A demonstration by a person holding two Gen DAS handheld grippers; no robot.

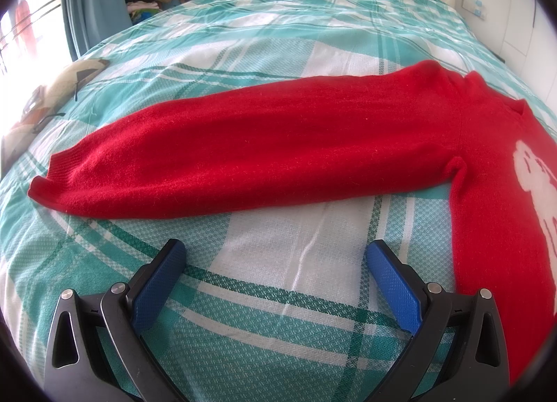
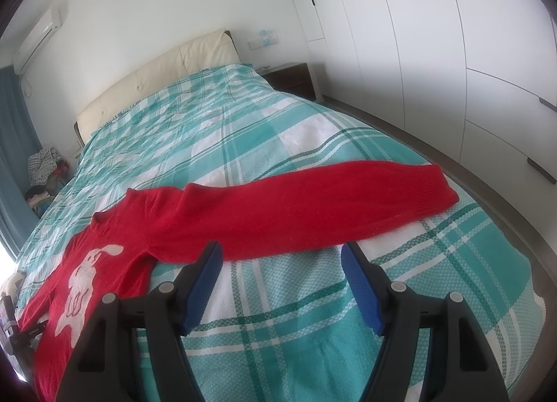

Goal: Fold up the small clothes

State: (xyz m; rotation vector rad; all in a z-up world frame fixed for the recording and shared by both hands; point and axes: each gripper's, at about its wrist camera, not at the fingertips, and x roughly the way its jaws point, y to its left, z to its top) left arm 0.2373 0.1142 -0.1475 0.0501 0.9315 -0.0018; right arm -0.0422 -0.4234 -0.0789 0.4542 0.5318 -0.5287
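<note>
the left gripper (image 1: 275, 255) hangs with its blue-padded jaws spread wide and empty over the teal and white checked bedspread (image 1: 243, 47), just short of one outstretched sleeve of the red knitted sweater with a white rabbit motif (image 1: 264, 144). the right gripper (image 2: 282, 259) is likewise spread and empty, its tips at the other sleeve's near edge. only the left view shows the cuff toward the window; only the right shows the white wardrobe doors (image 2: 435, 54). beyond, a cream padded headboard (image 2: 156, 88).
</note>
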